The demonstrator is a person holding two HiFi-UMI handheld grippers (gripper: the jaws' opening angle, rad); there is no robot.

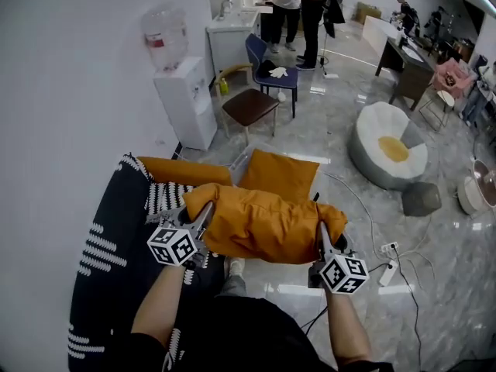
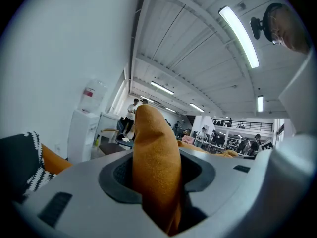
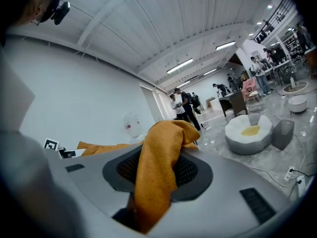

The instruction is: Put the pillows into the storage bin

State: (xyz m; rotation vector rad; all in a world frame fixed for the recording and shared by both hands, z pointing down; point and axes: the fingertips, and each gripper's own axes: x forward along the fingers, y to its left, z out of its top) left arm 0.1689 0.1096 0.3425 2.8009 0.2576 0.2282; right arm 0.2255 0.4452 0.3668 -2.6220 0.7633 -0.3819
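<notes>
Jaws tight on orange pillow (image 1: 260, 223)

The person wears a black short-sleeved top (image 1: 232, 335); the forearms are bare. The left hand-held gripper (image 1: 203, 214) and the right hand-held gripper (image 1: 322, 235) each carry a cube faced with black-and-white square markers: the left cube (image 1: 172, 246) and the right cube (image 1: 343, 273). Slim grey metal jaws run forward from each cube. Seen from the two gripper views, each gripper's front is smooth light-grey moulded plastic. It has a dark-grey oval recess (image 2: 116, 180) with a mesh texture, flanked by small dark rectangular slots (image 2: 55, 208).
</notes>
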